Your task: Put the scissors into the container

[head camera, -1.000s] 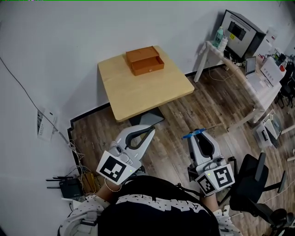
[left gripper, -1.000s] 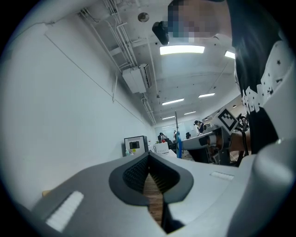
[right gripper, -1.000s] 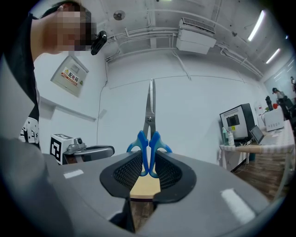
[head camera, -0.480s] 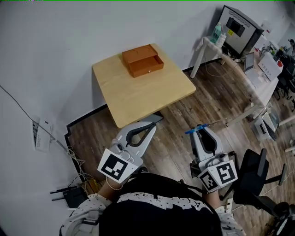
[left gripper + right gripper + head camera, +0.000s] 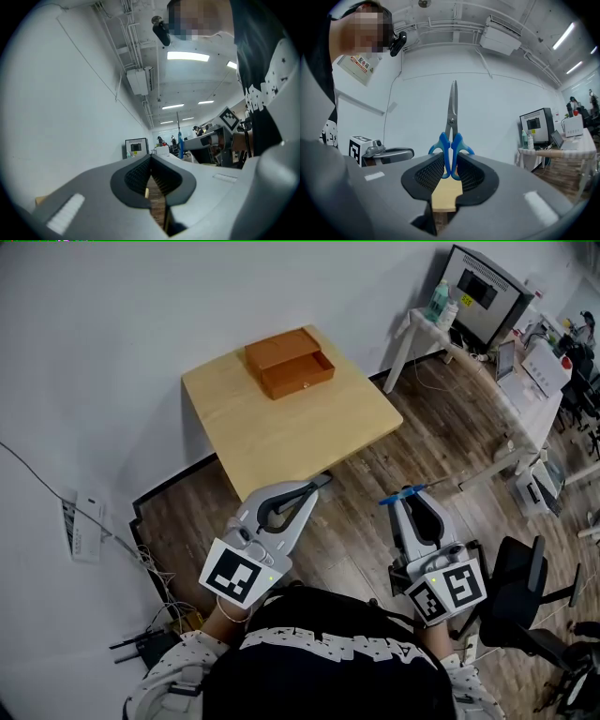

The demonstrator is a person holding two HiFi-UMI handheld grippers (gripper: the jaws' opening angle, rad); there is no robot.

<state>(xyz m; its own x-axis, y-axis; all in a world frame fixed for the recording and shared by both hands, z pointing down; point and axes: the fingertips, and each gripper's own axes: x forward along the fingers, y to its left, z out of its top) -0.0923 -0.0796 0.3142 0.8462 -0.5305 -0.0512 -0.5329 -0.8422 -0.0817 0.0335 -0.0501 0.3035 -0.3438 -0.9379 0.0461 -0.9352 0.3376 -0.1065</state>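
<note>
Head view: table (image 5: pixel 309 432) sits ahead, orange container (image 5: pixel 289 363) at its far side, well apart from both grippers. Worry is the long reach: scissors (image 5: pixel 453 105) could swivel or slip, since the right gripper (image 5: pixel 451 165) only pinches the blue handles, blades poking out past its tips. Left gripper (image 5: pixel 316 485) is closed, empty.

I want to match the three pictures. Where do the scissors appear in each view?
Head view: the scissors are lower right of centre, at the tip of the right gripper, above the floor.
Left gripper view: small, right of centre, blades up.
Right gripper view: centre, blue handles clamped between the tongs, blades up.
Shared landmark: the black monitor.
</note>
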